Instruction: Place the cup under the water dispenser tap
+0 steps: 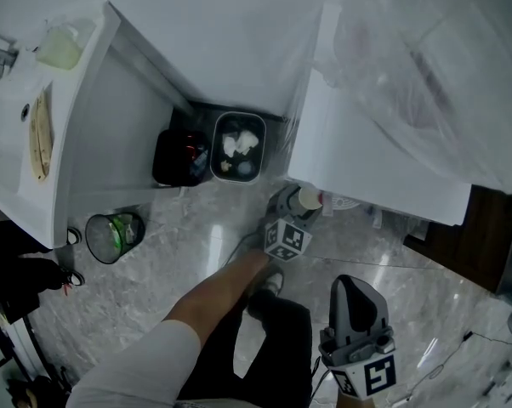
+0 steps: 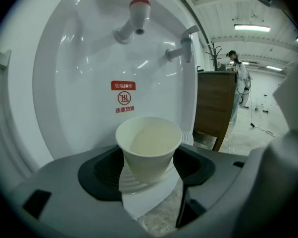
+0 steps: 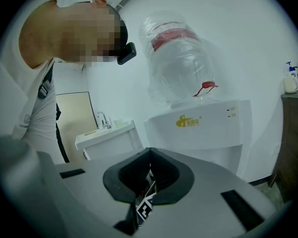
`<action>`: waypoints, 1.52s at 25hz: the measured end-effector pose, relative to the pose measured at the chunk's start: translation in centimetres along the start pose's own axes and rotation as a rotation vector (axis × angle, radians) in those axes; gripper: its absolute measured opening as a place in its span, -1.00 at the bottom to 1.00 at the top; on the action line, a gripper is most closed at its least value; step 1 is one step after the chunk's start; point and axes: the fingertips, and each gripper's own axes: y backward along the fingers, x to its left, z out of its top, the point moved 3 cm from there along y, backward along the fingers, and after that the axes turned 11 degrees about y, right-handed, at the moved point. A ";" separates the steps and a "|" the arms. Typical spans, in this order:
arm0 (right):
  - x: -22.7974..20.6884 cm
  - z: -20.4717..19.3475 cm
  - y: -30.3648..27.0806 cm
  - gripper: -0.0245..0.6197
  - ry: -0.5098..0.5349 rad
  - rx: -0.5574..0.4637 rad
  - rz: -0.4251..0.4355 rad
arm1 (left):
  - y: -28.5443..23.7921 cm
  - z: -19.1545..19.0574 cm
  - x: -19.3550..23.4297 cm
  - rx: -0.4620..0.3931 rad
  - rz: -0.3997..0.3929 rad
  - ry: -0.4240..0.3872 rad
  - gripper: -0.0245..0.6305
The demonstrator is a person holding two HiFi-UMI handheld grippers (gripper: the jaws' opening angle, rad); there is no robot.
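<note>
A white paper cup (image 2: 149,150) stands upright between the dark pads of my left gripper (image 2: 150,156), which is shut on it. The cup is inside the white water dispenser's recess (image 2: 84,93), just above the ribbed drip tray (image 2: 131,182). The red tap (image 2: 137,15) is overhead, slightly left of the cup, and the blue tap (image 2: 181,47) is to the right. In the head view the left gripper (image 1: 298,198) reaches to the dispenser's front (image 1: 349,151) with the cup (image 1: 310,198). My right gripper (image 1: 351,283) hangs back, low and right, shut with nothing in it (image 3: 150,150).
Left of the dispenser stand a grey waste bin (image 1: 238,147), a black bin (image 1: 179,155) and a mesh bin (image 1: 114,236), beside a white sink counter (image 1: 35,126). A brown cabinet (image 2: 213,108) is right of the dispenser. A person (image 2: 236,73) stands far off.
</note>
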 end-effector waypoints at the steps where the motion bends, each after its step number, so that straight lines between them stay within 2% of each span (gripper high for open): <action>1: 0.0 0.0 0.0 -0.88 -0.003 0.003 0.003 | 0.0 0.2 0.1 0.001 -0.002 0.004 -0.01; 8: 0.6 0.9 0.6 -0.88 -0.022 0.023 0.034 | 1.8 1.2 0.0 0.030 -0.010 0.012 0.11; 15: 1.5 3.7 0.8 -0.88 -0.026 0.033 0.048 | 7.8 3.1 -1.3 0.075 -0.018 0.034 0.12; 19: 1.9 6.1 1.6 -0.88 -0.010 0.043 0.036 | 13.0 7.7 -2.4 0.074 -0.029 0.033 0.12; 24: 2.9 10.3 4.0 -0.88 0.004 0.075 0.016 | 21.2 17.0 -5.7 0.021 -0.100 0.061 0.10; 26: 3.6 12.2 5.3 -0.88 0.013 0.085 0.001 | 25.0 21.5 -6.8 -0.006 -0.122 0.074 -0.08; 29: 4.7 15.1 7.6 -0.88 0.024 0.090 -0.022 | 30.3 27.4 -8.3 -0.044 -0.136 0.096 -0.58; 30: 5.2 16.0 8.2 -0.88 0.030 0.087 -0.024 | 31.9 29.0 -8.6 -0.055 -0.137 0.102 -0.68; 34: 6.3 19.2 10.3 -0.88 0.040 0.073 -0.041 | 36.9 34.7 -9.9 -0.086 -0.131 0.125 -0.89; 38: 7.3 21.0 12.3 -0.88 0.035 0.071 -0.049 | 39.9 39.0 -12.2 -0.101 -0.136 0.141 -0.91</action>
